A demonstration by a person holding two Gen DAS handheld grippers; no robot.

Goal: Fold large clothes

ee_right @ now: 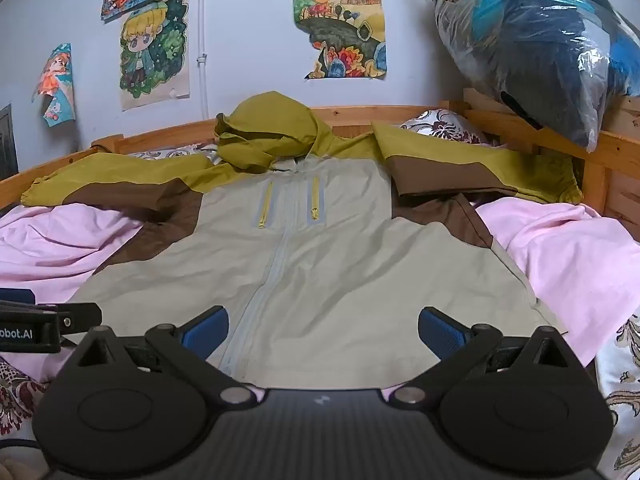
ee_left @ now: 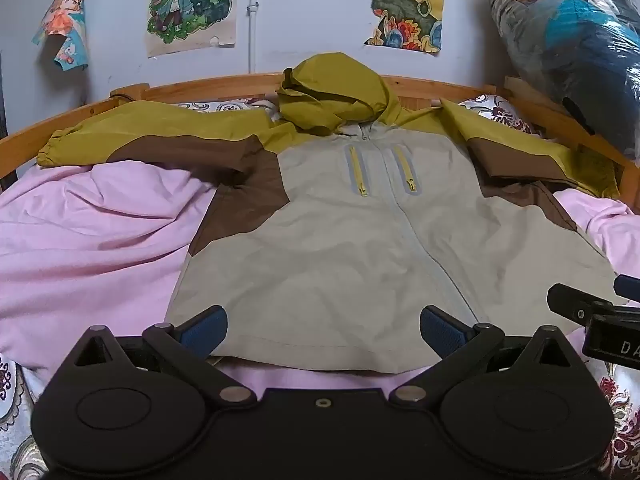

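A hooded jacket (ee_left: 340, 240), beige body with brown and olive sleeves, lies face up and spread flat on a pink sheet (ee_left: 88, 240); it also shows in the right wrist view (ee_right: 320, 264). Its olive hood (ee_left: 336, 96) is bunched at the far end. The sleeves stretch out left (ee_left: 160, 136) and right (ee_left: 532, 148). My left gripper (ee_left: 324, 330) is open and empty, just above the jacket's near hem left of the zip. My right gripper (ee_right: 324, 330) is open and empty over the hem right of the zip; part of it shows in the left view (ee_left: 600, 320).
A wooden bed frame (ee_left: 208, 84) runs around the far side. A plastic-wrapped bundle (ee_right: 540, 48) rests on the right rail. Posters (ee_right: 154, 52) hang on the wall. Patterned bedding (ee_right: 624, 380) shows at the near corners.
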